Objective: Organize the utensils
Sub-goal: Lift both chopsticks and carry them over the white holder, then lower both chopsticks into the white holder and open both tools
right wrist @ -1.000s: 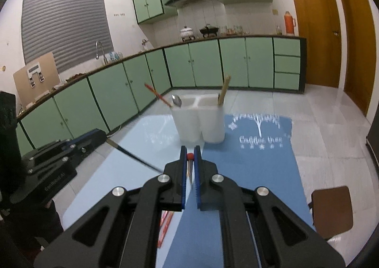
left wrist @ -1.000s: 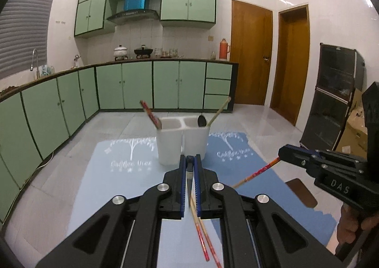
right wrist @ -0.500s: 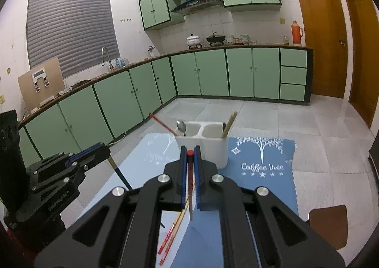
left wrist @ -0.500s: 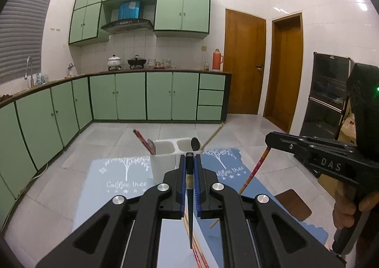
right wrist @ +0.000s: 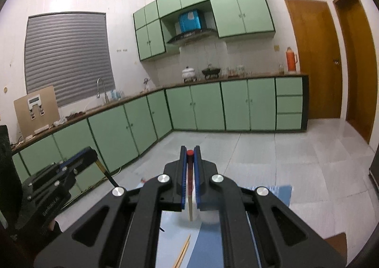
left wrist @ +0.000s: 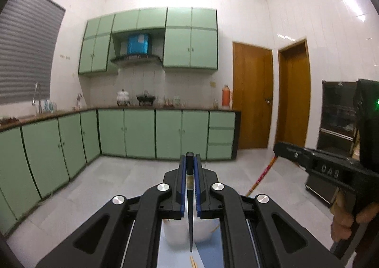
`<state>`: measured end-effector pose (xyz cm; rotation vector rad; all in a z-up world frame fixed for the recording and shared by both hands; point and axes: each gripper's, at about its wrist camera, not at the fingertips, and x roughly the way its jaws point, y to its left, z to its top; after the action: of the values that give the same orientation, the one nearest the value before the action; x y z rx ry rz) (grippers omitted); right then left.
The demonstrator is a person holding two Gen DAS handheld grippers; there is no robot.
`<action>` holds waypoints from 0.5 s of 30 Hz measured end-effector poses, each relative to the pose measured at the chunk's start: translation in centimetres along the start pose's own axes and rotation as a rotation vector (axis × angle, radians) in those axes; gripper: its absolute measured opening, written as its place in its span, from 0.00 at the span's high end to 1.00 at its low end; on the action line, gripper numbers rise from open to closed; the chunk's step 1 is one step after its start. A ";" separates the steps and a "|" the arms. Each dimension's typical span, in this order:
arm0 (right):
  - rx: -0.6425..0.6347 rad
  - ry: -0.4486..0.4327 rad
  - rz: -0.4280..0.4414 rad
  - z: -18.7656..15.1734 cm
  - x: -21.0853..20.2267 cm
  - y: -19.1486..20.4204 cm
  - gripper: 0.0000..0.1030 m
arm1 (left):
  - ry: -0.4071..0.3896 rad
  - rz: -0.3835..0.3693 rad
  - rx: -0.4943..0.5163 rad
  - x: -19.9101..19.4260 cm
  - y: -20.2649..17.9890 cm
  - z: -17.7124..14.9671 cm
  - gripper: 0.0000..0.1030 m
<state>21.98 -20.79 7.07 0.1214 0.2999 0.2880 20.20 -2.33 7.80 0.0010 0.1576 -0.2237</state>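
Left wrist view: the left gripper (left wrist: 189,168) is clenched on a slim black chopstick with a squared top (left wrist: 190,208), which stands nearly upright between the blue pads, its top level with the fingertips and its thin point hanging below the jaws. That point hangs above the white plastic two-compartment utensil holder (left wrist: 177,232), which sits under the gripper and is mostly hidden. To the right, the right gripper (left wrist: 277,149) shows from the side with its chopstick slanting down. In the right wrist view that gripper grasps a red-topped wooden chopstick with a pale tip (right wrist: 190,187), upright between its pads, its tip over what seems to be the holder, blurred here. Two loose pale wooden chopsticks (right wrist: 183,251) lie near on the light blue mat (right wrist: 281,193). By my judgement the task is partway done: both held sticks are not yet lowered in, and the loose pair is left.
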 end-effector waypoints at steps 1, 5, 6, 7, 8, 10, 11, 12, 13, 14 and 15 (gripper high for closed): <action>-0.004 -0.010 -0.006 0.4 0.3 -0.1 0.95 | -0.014 0.002 0.000 0.5 0.0 0.5 0.94; -0.031 -0.048 -0.033 2.3 2.1 -0.4 0.95 | -0.063 0.011 0.011 3.2 0.0 2.2 0.94; -0.038 -0.051 -0.037 2.7 2.8 -0.5 0.95 | -0.068 0.013 0.015 3.9 -0.1 2.3 0.94; -0.041 -0.052 -0.039 2.9 3.4 -0.7 0.95 | -0.069 0.015 0.017 4.8 -0.1 2.3 0.94; -0.044 -0.048 -0.042 3.0 4.1 -0.9 0.95 | -0.068 0.015 0.018 5.7 -0.1 2.3 0.94; -0.046 -0.034 -0.047 3.1 5.5 -1.5 0.95 | -0.057 0.018 0.017 7.8 0.0 1.8 0.94; -0.044 -0.025 -0.047 3.0 6.1 -1.7 0.95 | -0.051 0.018 0.015 8.3 0.1 1.6 0.94; -0.041 -0.013 -0.047 2.8 6.9 -2.1 0.95 | -0.037 0.018 0.011 9.6 0.2 1.0 0.94; -0.040 0.000 -0.049 2.6 7.7 -2.5 0.95 | -0.024 0.018 0.008 10.5 0.4 0.5 0.94; -0.040 0.010 -0.051 2.3 8.3 -2.7 0.95 | -0.013 0.018 0.005 11.1 0.5 0.0 0.94; -0.040 0.026 -0.052 1.9 9.1 -3.1 0.95 | -0.001 0.018 0.001 11.9 0.7 -0.4 0.94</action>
<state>31.68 -21.18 5.89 0.0706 0.3220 0.2441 31.71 -4.21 5.51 0.0033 0.1566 -0.2061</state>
